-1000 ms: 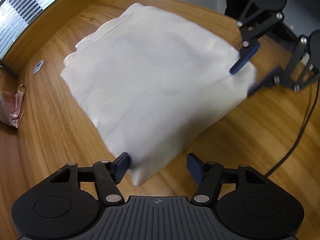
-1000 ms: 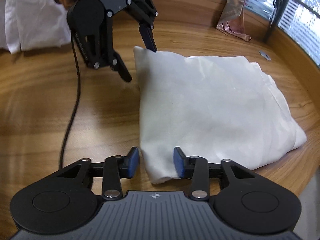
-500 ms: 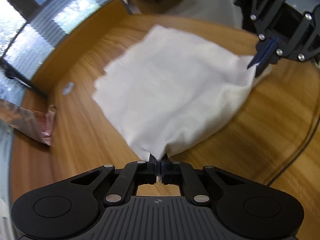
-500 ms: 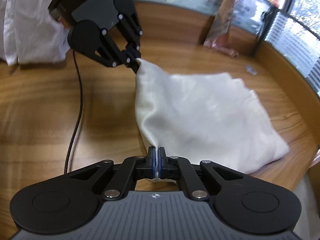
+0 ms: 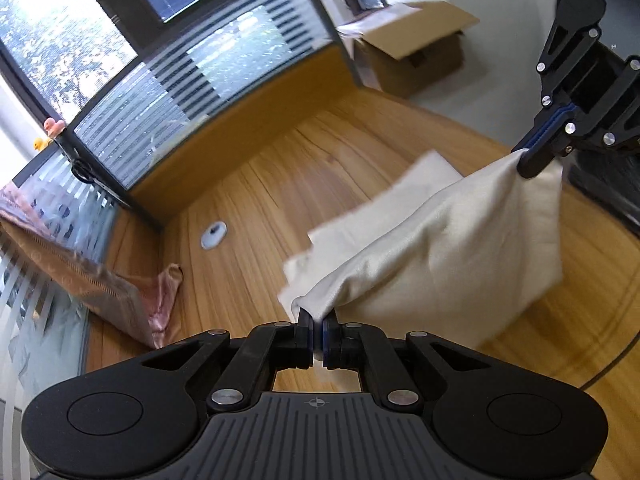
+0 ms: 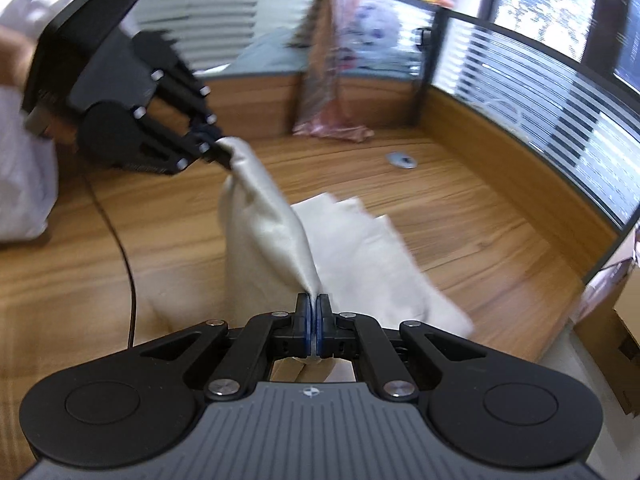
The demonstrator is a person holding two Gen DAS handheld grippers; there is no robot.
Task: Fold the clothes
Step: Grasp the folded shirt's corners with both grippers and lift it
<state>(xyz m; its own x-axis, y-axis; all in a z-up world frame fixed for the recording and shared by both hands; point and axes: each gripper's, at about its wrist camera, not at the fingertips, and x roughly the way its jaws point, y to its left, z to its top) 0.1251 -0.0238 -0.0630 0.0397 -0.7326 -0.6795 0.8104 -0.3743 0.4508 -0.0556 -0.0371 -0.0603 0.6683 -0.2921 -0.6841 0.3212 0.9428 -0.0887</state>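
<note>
A cream-white folded cloth (image 5: 452, 252) (image 6: 276, 240) hangs off the wooden table (image 5: 280, 184), held by two corners of its near edge. My left gripper (image 5: 316, 318) is shut on one corner, and it shows from the right wrist view (image 6: 222, 152) at upper left, pinching the cloth's raised tip. My right gripper (image 6: 313, 300) is shut on the other corner; in the left wrist view it (image 5: 532, 160) sits at upper right with the cloth draped below it. The cloth's far part still trails on the tabletop.
A pink-brown fabric bag (image 5: 120, 296) (image 6: 332, 80) leans against the glass partition. A small white disc (image 5: 214, 234) (image 6: 401, 159) lies on the wood. A cardboard box (image 5: 416, 52) stands beyond the table. White clothes (image 6: 20, 184) are piled at left, and a black cable (image 6: 128, 264) runs across the table.
Both grippers went from open around the cloth's near corners to shut on them. They then rose and carried that edge up off the table, so the cloth now hangs between them.
</note>
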